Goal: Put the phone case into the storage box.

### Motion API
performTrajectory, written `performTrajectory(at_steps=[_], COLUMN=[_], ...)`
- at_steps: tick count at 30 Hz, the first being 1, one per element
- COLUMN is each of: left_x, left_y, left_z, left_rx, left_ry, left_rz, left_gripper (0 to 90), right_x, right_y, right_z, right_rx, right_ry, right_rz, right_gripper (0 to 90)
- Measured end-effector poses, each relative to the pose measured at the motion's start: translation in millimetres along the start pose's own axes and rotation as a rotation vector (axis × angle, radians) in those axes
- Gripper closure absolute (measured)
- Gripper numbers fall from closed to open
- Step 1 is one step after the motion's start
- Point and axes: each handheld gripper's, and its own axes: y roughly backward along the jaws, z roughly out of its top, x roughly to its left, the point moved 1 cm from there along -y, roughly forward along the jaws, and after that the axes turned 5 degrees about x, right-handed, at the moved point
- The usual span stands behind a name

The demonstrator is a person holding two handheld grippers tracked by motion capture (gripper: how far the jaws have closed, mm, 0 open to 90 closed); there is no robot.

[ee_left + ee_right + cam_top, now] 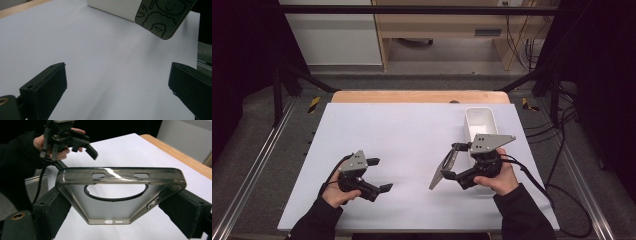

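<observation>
Smoky translucent phone case (120,195) hangs above the white bench (412,135), pinched across its long edges by the right gripper (451,161); the left gripper (379,175) gapes wide, empty. Flexible sides could bow and slip free.

A sheet (412,150) is spread over the table (419,96), whose far edge is left uncovered behind it. A tray (480,120) is placed on the sheet at its far right. Just in front of the tray, the right gripper (451,161) is held above the sheet, and a phone case (442,170) is clamped between its jaws, tilted, to the gripper's left. The left gripper (379,175) is held over the near left of the sheet, well apart from the case, with its jaws spread.
</observation>
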Motion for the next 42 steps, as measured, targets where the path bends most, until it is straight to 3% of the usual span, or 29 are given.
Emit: performTrajectory(at_steps=[13,23,42], left_x=[15.6,20.9,24.2], left_y=[9.1,18.9,26.5], left_z=[-17.3,-26.6,-36.3], left_rx=[-0.020,-0.034,-0.044], left_ry=[0.077,0.105,0.120], left_rz=[0.122,0.176,0.209], left_gripper=[1.3,1.0,0.5], right_x=[-8.3,-11.3,-14.2], right_y=[1.6,3.4,16.9], right_z=[4.3,11.0,30.0], right_rx=[-0.006,0.004,-0.031], right_ry=[-0.069,-0.081,-0.107], right_rz=[-0.092,-0.154,-0.215], right_gripper=[12.5,12.5,12.5])
